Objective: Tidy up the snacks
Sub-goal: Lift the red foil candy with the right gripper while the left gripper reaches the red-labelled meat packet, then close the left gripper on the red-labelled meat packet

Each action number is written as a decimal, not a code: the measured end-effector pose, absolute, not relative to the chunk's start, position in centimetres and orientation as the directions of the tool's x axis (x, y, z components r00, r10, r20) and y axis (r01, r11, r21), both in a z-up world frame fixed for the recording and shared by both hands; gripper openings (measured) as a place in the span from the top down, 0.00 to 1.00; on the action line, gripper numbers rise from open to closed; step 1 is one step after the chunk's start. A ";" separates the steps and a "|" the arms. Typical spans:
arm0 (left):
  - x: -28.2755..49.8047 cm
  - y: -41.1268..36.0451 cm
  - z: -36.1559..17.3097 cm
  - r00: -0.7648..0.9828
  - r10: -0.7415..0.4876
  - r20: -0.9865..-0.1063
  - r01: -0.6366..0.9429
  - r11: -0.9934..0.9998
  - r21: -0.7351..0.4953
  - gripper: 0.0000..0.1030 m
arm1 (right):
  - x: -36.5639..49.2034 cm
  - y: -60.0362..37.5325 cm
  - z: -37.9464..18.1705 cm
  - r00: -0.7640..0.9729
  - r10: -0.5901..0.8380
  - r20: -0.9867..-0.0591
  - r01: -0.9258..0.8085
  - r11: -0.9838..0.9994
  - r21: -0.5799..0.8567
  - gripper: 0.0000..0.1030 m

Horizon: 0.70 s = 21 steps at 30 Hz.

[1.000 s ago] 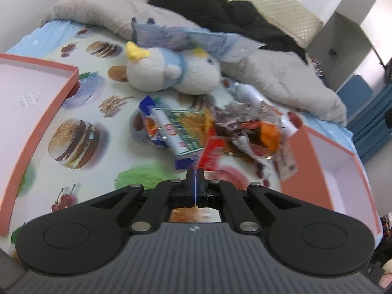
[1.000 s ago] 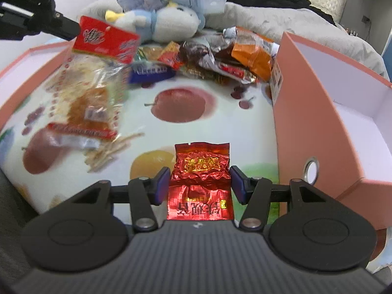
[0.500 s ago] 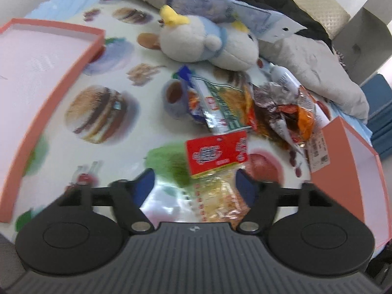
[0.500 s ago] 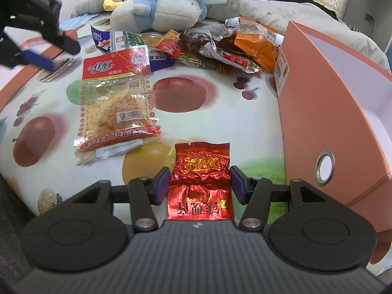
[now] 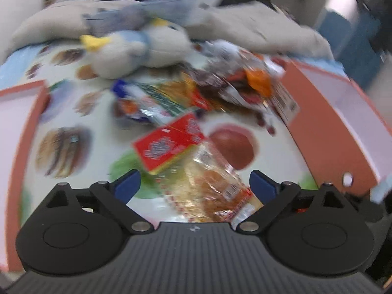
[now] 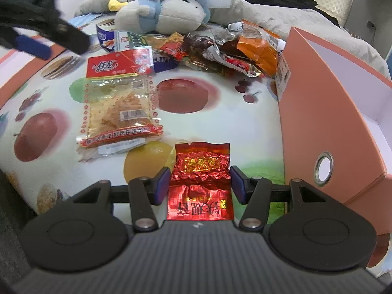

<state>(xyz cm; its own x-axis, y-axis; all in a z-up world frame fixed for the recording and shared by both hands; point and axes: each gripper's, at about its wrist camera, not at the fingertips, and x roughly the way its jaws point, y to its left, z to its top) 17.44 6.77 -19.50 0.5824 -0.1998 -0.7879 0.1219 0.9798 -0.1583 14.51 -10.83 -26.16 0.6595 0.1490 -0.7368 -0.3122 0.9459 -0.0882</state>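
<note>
A fruit-and-burger printed white cloth fills most of both views. In the right wrist view, a tall salmon-orange cardboard box with a white inside and a metal-ringed hole stands at the right edge of the frame; the left wrist view shows it at right and a flat salmon-rimmed lid with a pale pink inside at the left edge. A grey-white plush bird with a yellow beak and blue collar lies at the upper centre, in front of a grey quilt.

Just below the plush sits a heap of mixed crinkly snack packets, orange, brown and blue, touching the box's near corner. A clear snack bag with a red header card and golden-brown pieces inside lies flat at centre left, apart from the heap; in the blurred left wrist view it lies between the widely spread blue pads of the left gripper, untouched by either.

The right gripper, at lower centre, has its jaws closed against both sides of a shiny red foil sachet with gold characters.
</note>
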 end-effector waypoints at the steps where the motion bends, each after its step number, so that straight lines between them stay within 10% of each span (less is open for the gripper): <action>1: 17.8 6.1 -20.0 0.571 -0.202 -0.795 0.151 0.979 -0.140 0.05 | 14.4 -10.9 -26.2 0.660 0.149 -0.736 -0.315 0.945 -0.091 0.46; 21: 19.6 2.1 -26.5 0.487 -0.155 -0.859 0.307 0.952 0.003 0.04 | 14.1 -11.3 -26.4 0.659 0.155 -0.736 -0.314 0.946 -0.082 0.46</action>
<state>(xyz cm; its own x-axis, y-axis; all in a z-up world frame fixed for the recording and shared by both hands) 19.61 2.12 -26.50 0.4874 -0.1549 -0.8593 0.3070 0.9517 0.0026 14.06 -11.25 -26.41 0.6594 0.1554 -0.7356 -0.3143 0.9458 -0.0819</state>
